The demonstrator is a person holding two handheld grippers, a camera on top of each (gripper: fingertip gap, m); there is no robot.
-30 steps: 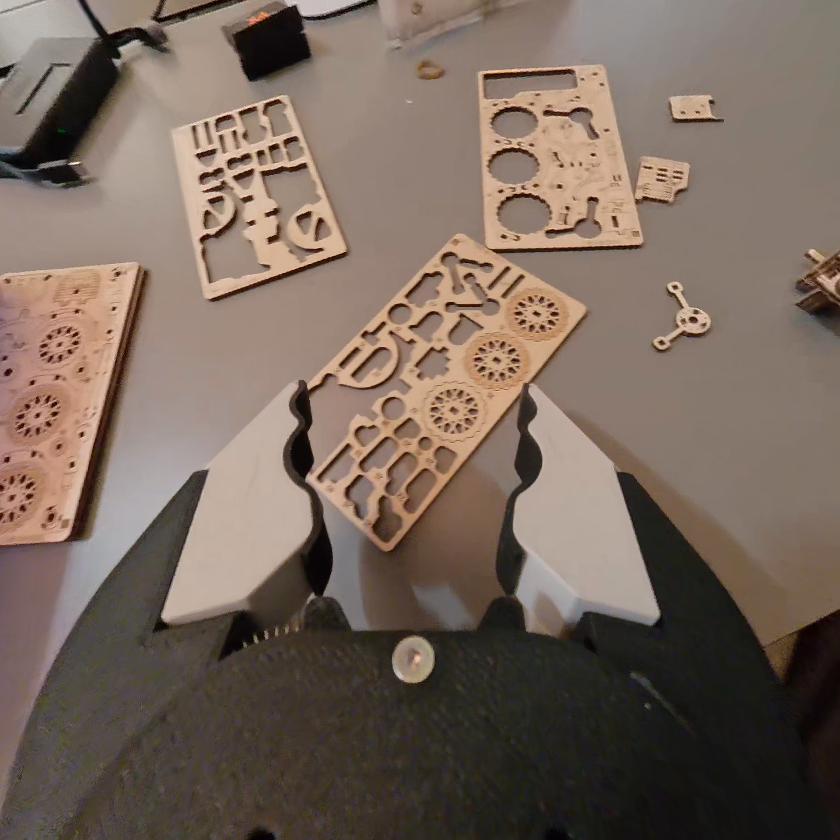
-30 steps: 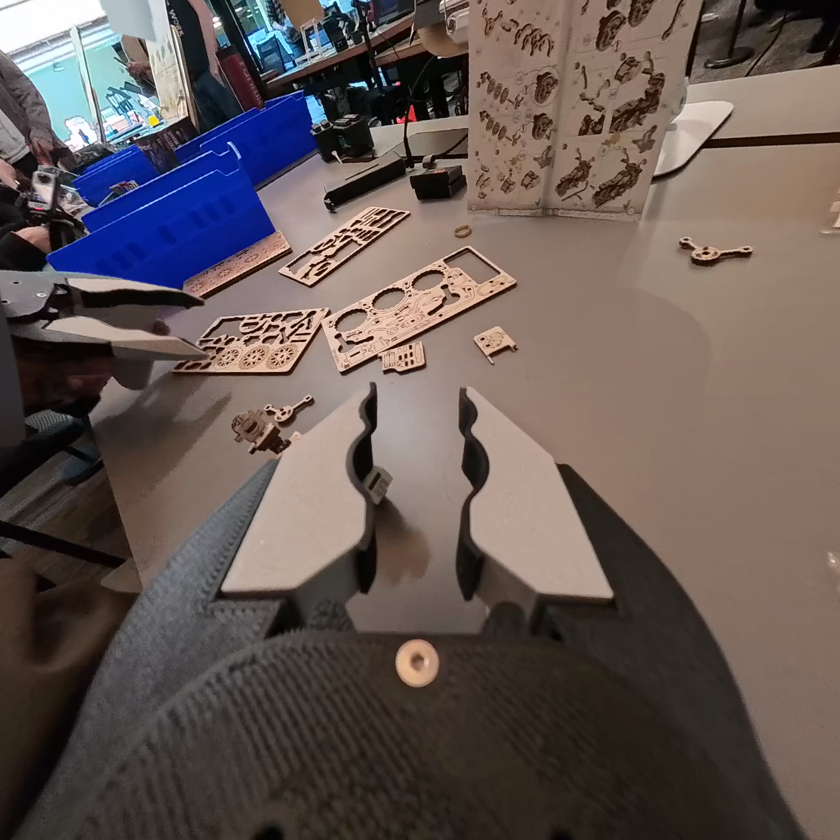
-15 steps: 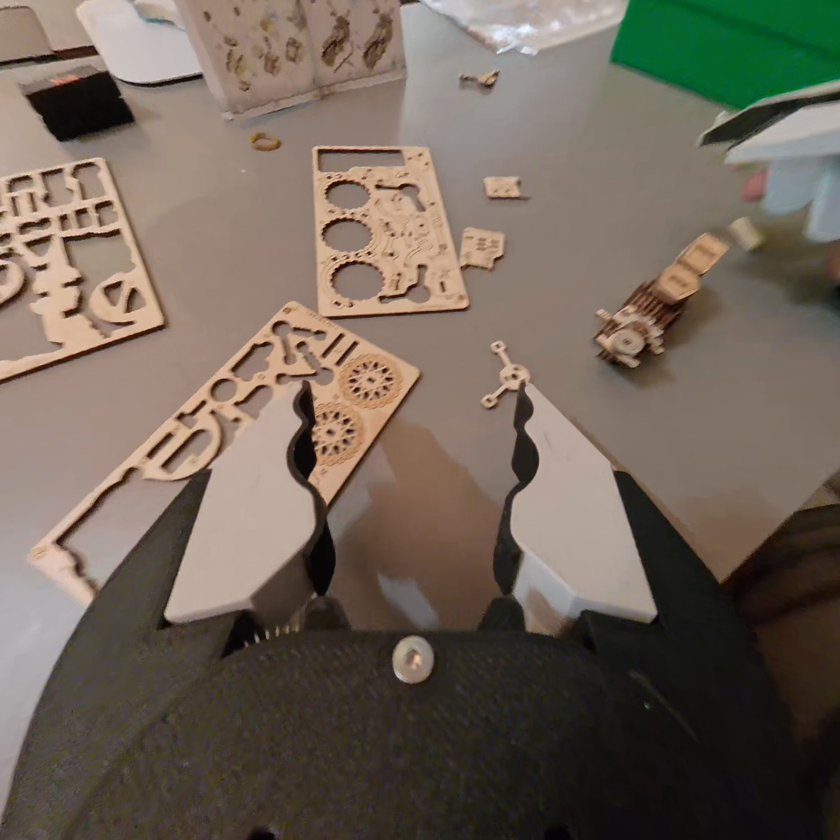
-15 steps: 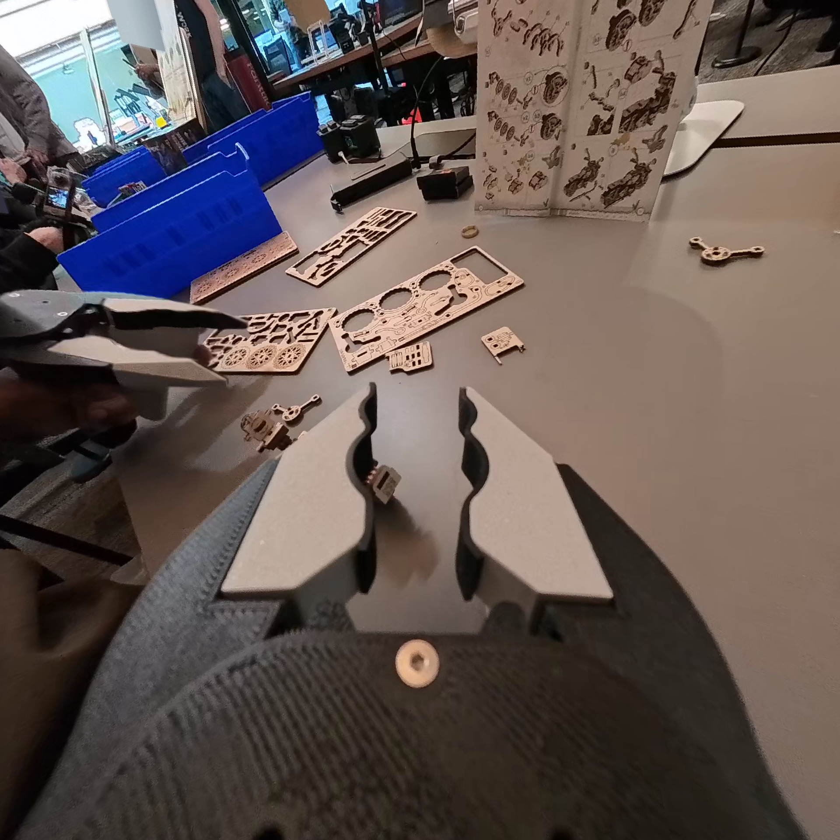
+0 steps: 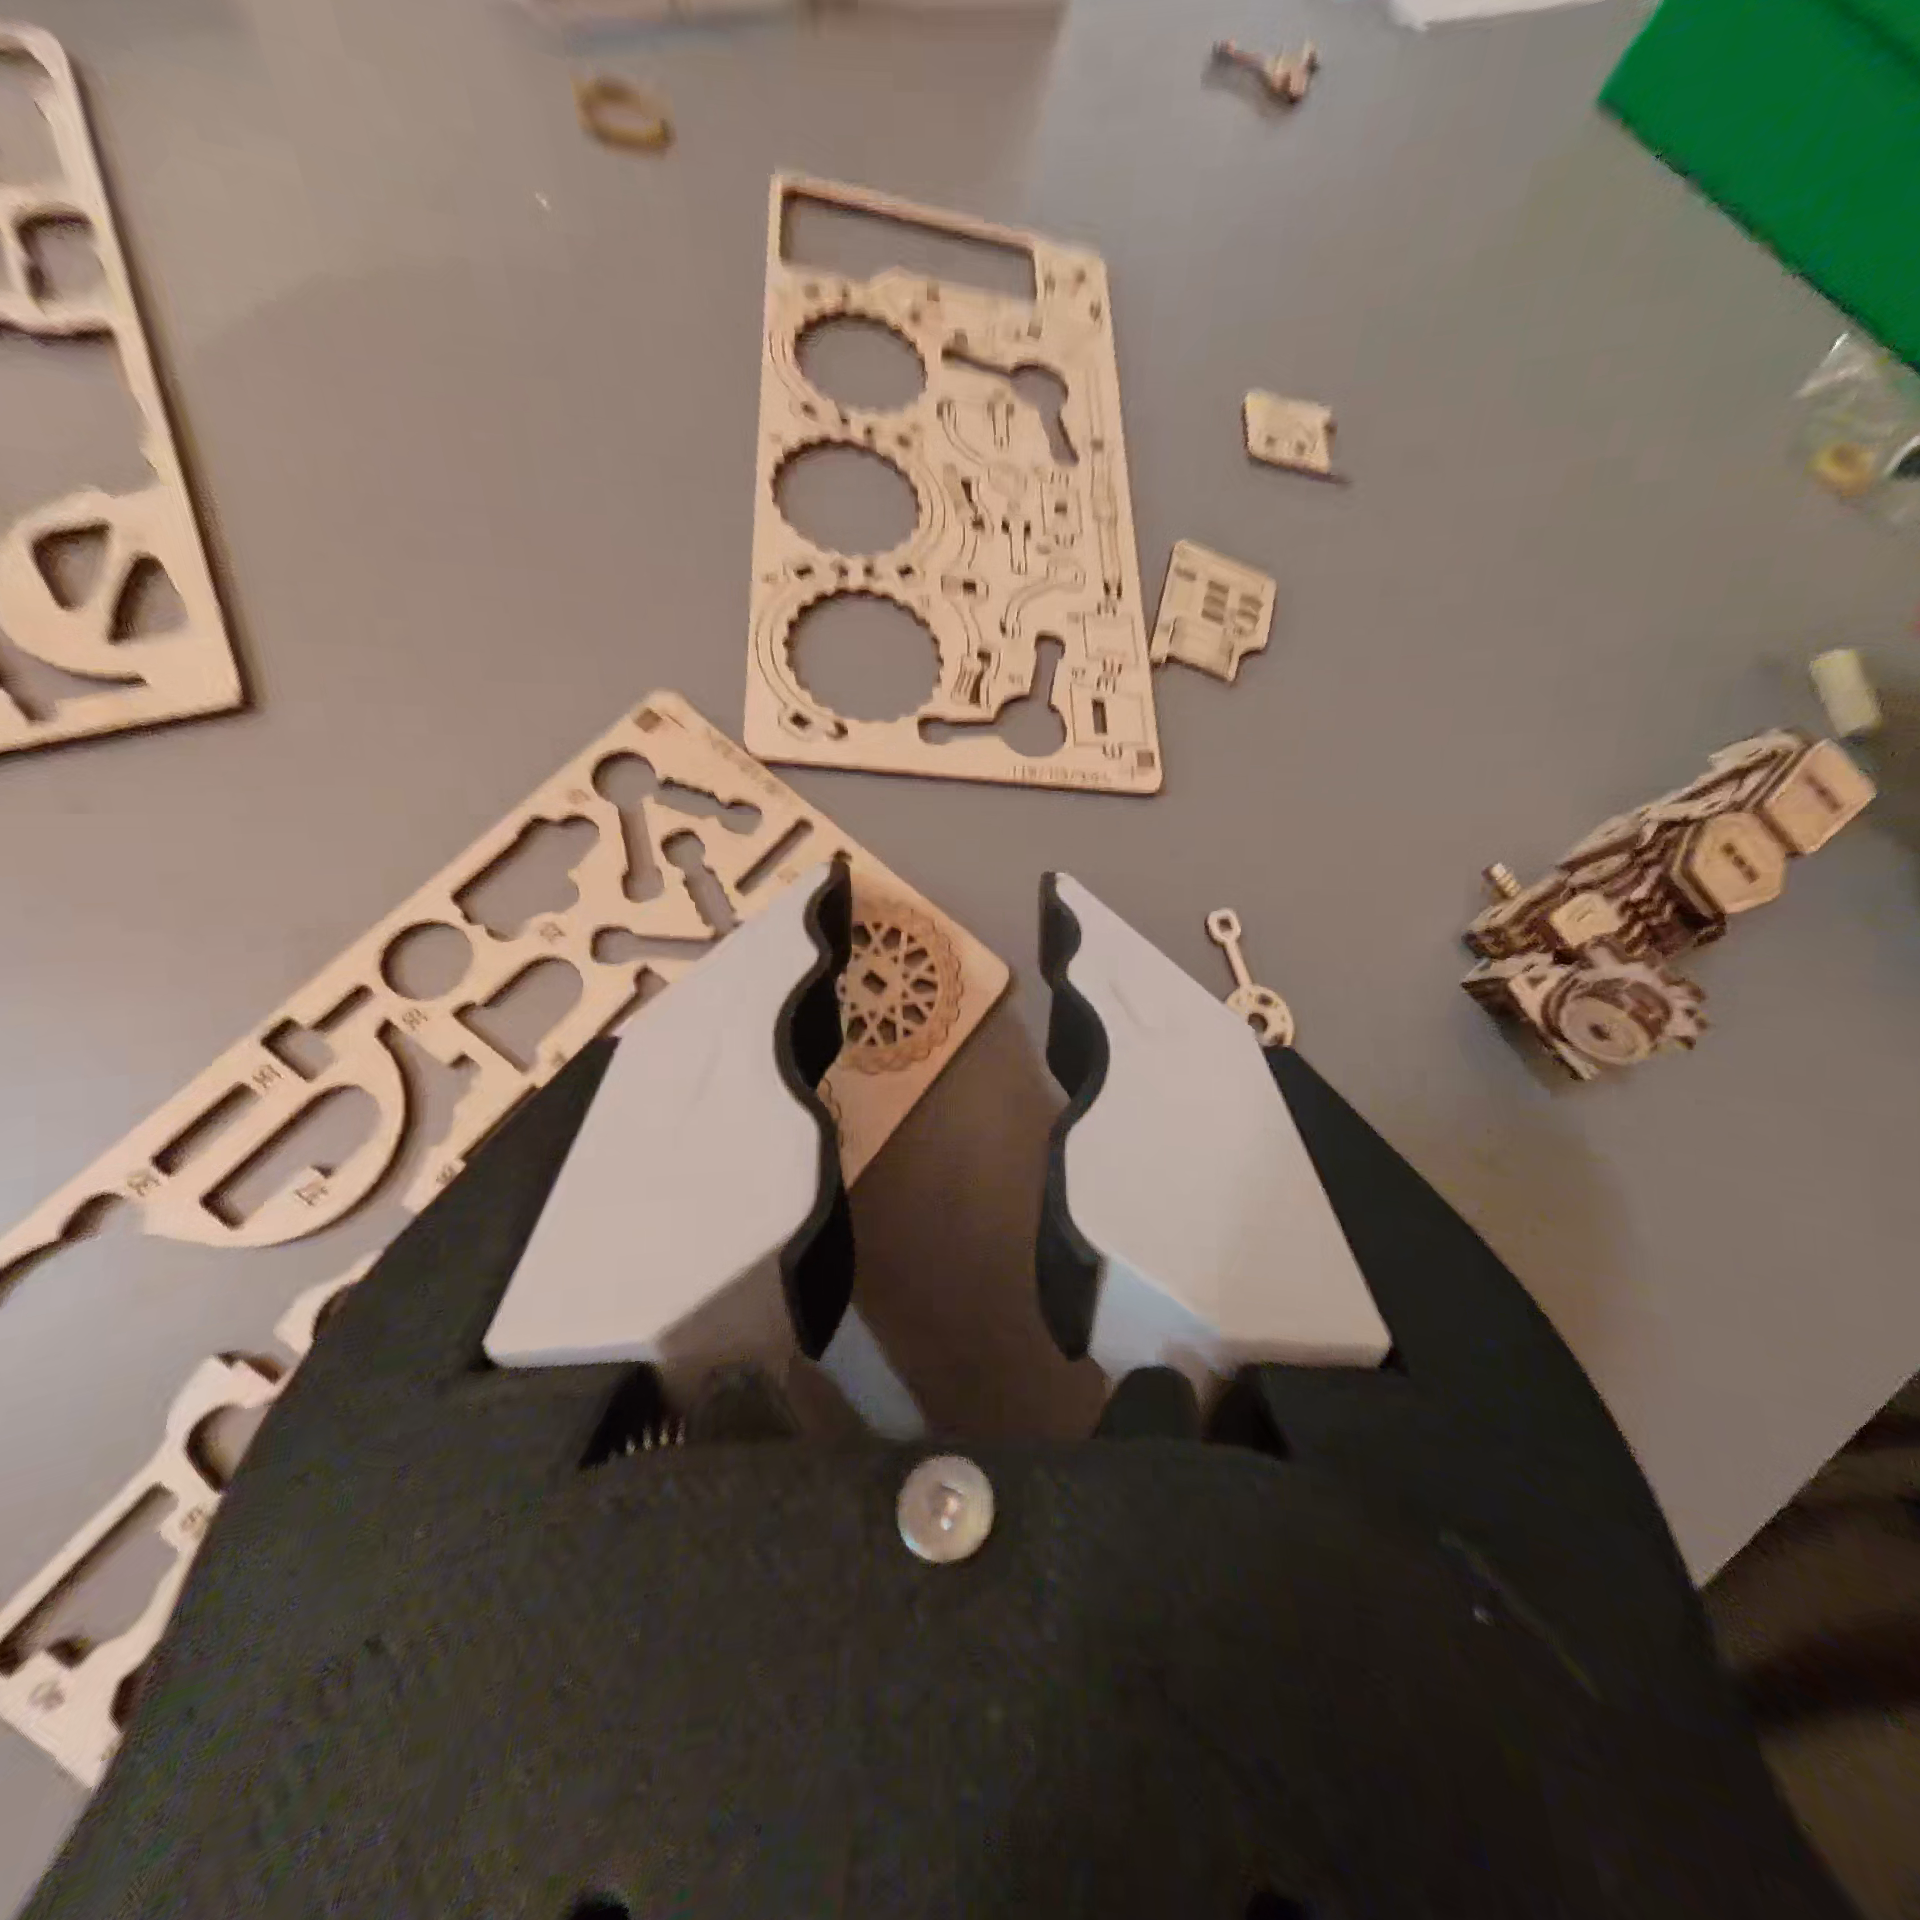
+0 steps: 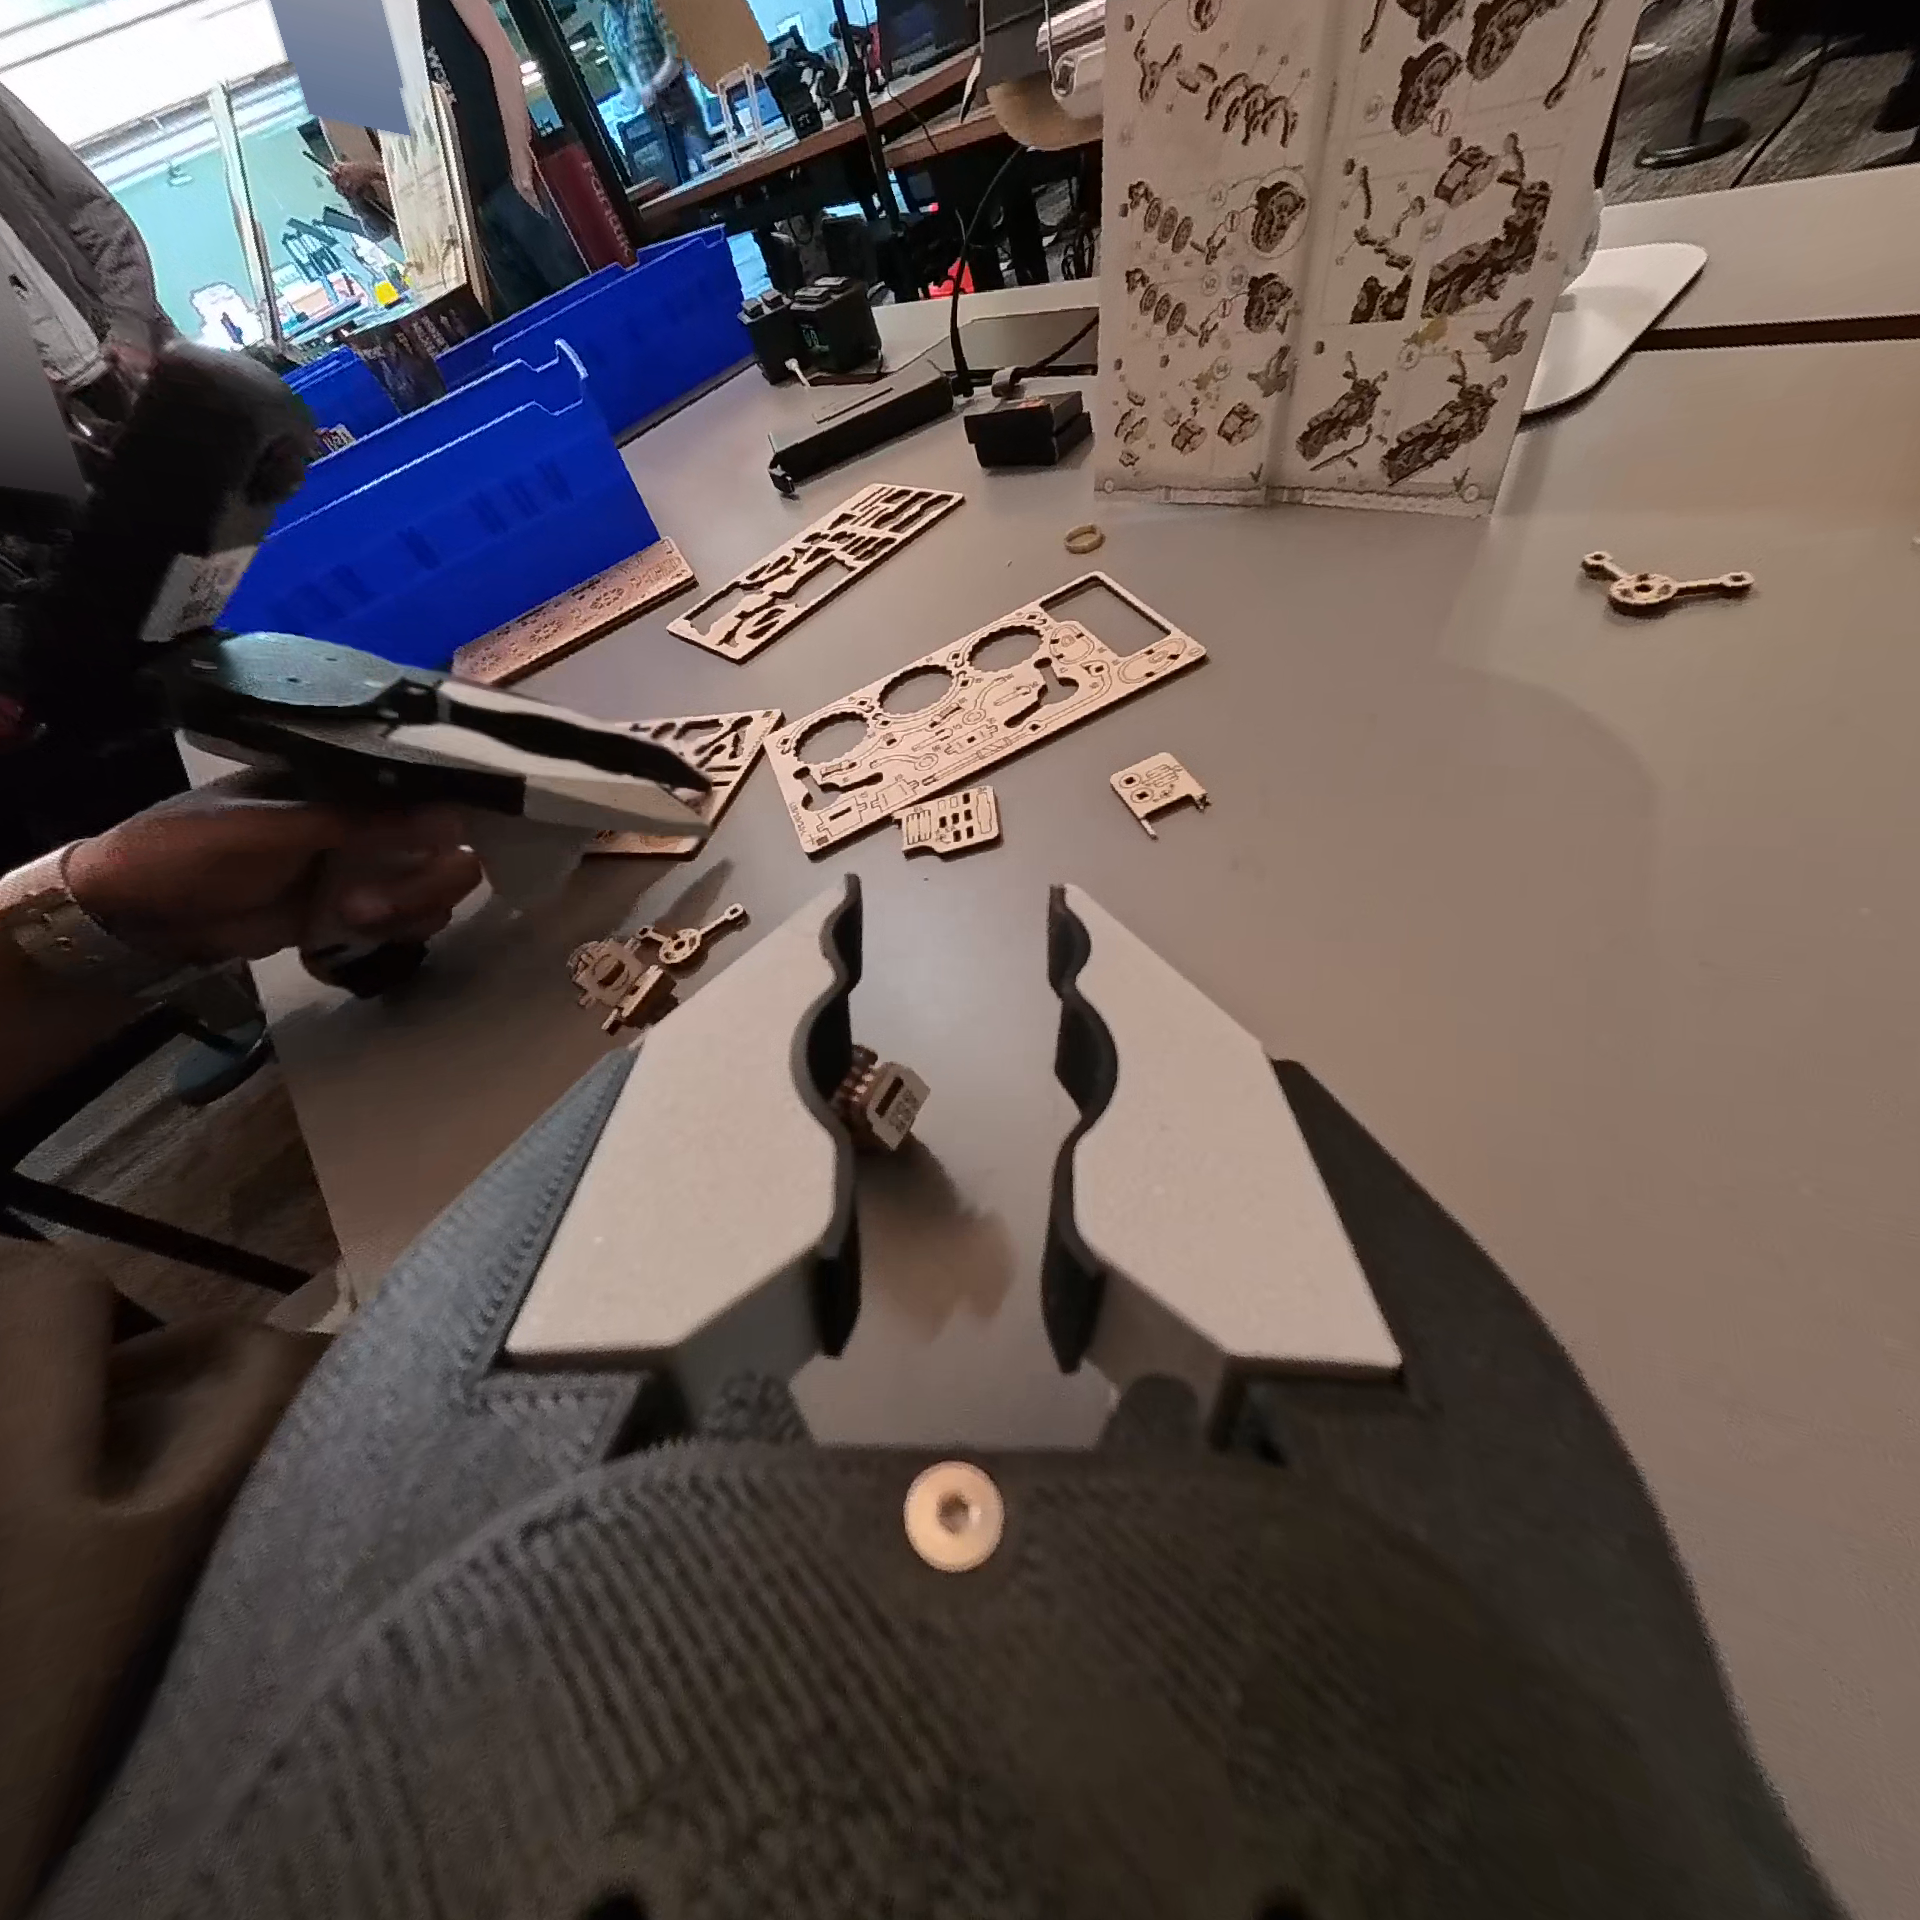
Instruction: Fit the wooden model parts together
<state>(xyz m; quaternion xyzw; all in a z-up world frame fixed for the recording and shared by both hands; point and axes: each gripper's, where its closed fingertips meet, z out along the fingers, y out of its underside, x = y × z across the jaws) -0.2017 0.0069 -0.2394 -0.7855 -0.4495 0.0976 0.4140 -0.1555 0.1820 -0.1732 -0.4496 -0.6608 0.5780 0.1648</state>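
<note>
Left wrist view, contents by size, largest first.

- Bench (image 5: 416,436): grey, carries everything below.
- Blue bins (image 6: 468,520): far edge of the bench, right wrist view only.
- Instruction sheet (image 6: 1309,260): standing folded at the back.
- Long fret sheet (image 5: 343,1049): many cut-outs, one gear disc left in it, partly under the left gripper (image 5: 943,894), whose jaws stand apart with nothing between them.
- Three-hole fret sheet (image 5: 945,478): flat, just beyond the long one.
- Third fret sheet (image 5: 94,436): at the left edge, well apart.
- Part-built wooden model (image 5: 1642,904): on its side, right of the left gripper, near the bench's front edge; in the right wrist view one end (image 6: 883,1103) shows between the jaws of the right gripper (image 6: 954,896), which are released and grip nothing; whether the left finger touches it cannot be told.
- Slotted plate (image 5: 1210,608) and small notched plate (image 5: 1288,434): loose, right of the three-hole sheet.
- Lever with ring (image 5: 1252,992): loose, just beside the left gripper's right finger.
- Second lever (image 6: 1662,587): far right, alone.

Step in hand, by judgement: choosing the next loose part; no joint begun. Next move likely calls for one gripper to close on the model and steady it, the other to pinch the lever by its thin edges.
</note>
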